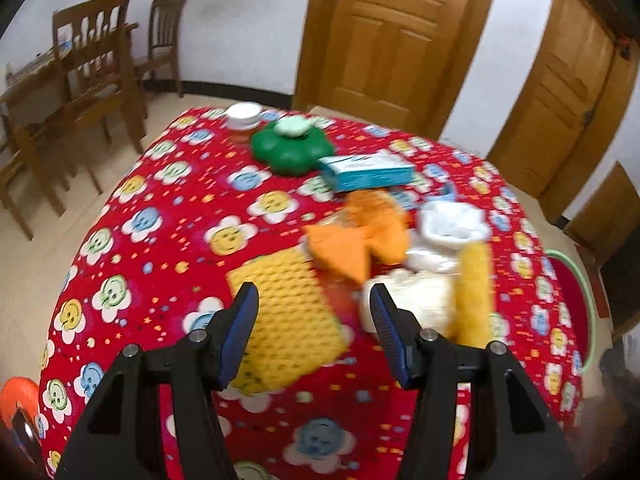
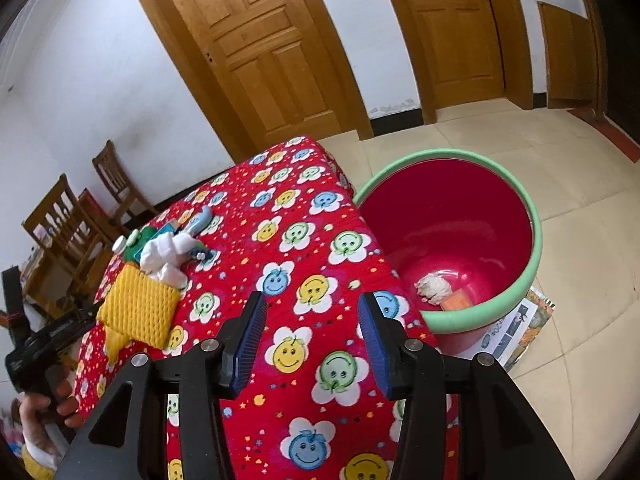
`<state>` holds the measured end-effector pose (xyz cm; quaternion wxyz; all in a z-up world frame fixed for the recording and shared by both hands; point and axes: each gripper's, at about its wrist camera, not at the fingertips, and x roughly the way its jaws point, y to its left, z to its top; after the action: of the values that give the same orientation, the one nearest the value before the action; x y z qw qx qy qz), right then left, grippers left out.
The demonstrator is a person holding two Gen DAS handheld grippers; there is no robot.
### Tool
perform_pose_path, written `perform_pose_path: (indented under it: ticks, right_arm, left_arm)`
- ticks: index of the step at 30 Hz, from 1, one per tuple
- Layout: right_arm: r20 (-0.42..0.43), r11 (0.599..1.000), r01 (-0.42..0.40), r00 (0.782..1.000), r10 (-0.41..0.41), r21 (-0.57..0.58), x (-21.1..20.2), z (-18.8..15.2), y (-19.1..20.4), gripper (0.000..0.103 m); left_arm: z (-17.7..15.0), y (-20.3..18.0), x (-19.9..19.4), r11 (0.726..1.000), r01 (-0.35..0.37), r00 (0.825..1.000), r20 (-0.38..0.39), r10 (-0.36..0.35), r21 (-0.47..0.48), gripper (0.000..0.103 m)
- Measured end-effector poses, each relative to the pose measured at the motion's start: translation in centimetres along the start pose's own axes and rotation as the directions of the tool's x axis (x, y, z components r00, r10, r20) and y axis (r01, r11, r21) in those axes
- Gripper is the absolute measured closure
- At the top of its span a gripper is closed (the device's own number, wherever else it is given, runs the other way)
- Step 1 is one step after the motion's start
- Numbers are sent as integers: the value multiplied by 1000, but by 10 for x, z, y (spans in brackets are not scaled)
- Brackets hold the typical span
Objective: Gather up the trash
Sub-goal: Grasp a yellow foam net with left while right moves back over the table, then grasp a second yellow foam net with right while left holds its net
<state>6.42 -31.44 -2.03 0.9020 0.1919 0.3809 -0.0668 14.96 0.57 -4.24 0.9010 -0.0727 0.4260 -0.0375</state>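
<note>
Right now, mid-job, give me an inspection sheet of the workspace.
Surface: table under a red smiley-flower cloth.
Job's things: white wad, orange scraps and pale lump piled on the table; bin on the floor beside the table already holds a wad and an orange piece.
Clutter: yellow cloth, green container, blue box, jar.
Grippers: left gripper open above the yellow cloth; right gripper open, empty.
Cables: nothing seen.
Surroundings: doors, chairs, paper under the bin.
</note>
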Motion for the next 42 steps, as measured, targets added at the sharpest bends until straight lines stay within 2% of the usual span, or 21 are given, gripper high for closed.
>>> perform_pose_path:
  ticks: [7,13,16,18,23,29,36,42]
  right_arm:
    - [-19,1000,1,1000,-2,-19,4,-3,9,54]
    - [-36,999,-6,999,5,-35,8,-6,16,54]
    - [-43,999,-12,999,10,-43,10,-6,20,54]
    - [-47,999,-15,999,13,-51,12,-7,23,54]
    - [-58,996,-36,998,31,-85,14,-6,34,54]
    - [-93,987,-92,992,80,-132,20,-2,57,54]
    - [-141,961,-183,978,156,-205,30,-2,98,54]
    - [-200,923,-247,961,193,-294,46,-15,142,54]
  left_arm:
    - [-5,18,25,998,-61,996,-65,59,-27,45]
    - [-7,20,29,998,-47,995,-90,43,-42,45]
    - [-10,17,30,999,-14,995,-100,9,-49,45]
    - [-11,13,29,999,4,996,-94,-7,-34,51]
    - [-14,6,24,997,78,994,-80,-80,-25,86]
    - [-12,4,4,993,116,992,-40,-117,-18,91]
    - [-10,14,-17,993,110,994,5,-110,-34,91]
    - [-10,28,-31,996,87,996,39,-85,-36,91]
